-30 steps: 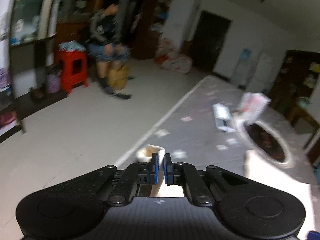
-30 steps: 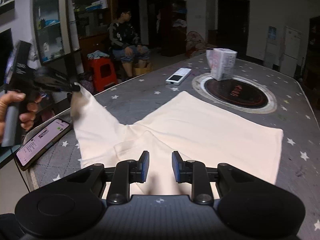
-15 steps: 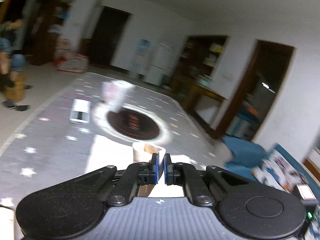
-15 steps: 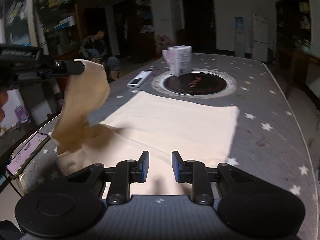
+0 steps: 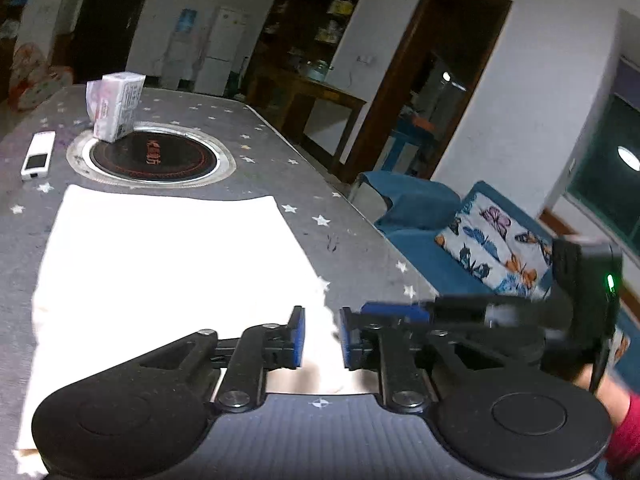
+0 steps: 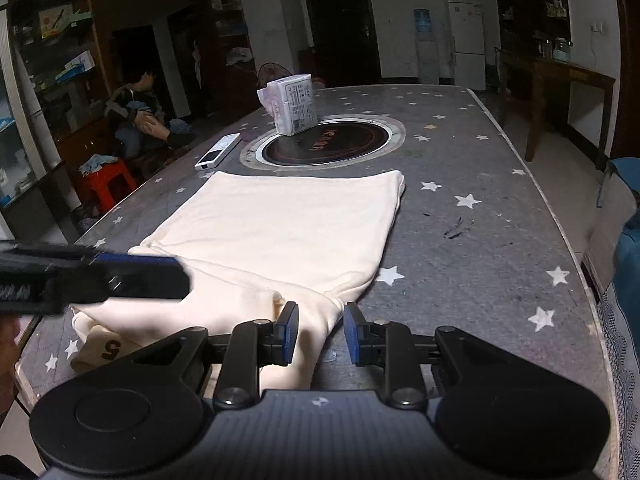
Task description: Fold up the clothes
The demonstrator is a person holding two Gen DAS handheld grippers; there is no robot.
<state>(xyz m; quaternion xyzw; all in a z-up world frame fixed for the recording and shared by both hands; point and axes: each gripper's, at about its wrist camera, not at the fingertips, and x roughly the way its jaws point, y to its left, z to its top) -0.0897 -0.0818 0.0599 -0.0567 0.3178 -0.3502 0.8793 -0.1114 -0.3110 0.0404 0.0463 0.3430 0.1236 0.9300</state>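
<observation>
A cream garment (image 6: 288,224) lies flat on the grey star-patterned table (image 6: 480,184), with one sleeve folded over its near part. In the left wrist view it shows as a bright white sheet (image 5: 168,256). My left gripper (image 5: 322,338) is open, with loose cloth between its fingers at the garment's near right corner. My right gripper (image 6: 318,334) is open just above the near edge of the cloth. The left gripper's fingers (image 6: 132,276) cross the right wrist view at the left, and the right gripper (image 5: 400,308) crosses the left wrist view at the right.
A round black cooktop (image 6: 324,142) is set into the table beyond the garment, with a tissue pack (image 6: 292,106) on its rim and a white remote (image 6: 218,152) beside it. A person (image 6: 136,108) sits at the far left. A blue sofa (image 5: 460,236) stands right of the table.
My left gripper carried the sleeve over the garment to its right side, lowered it and opened, letting go of the cloth. My right gripper stayed open near the front edge.
</observation>
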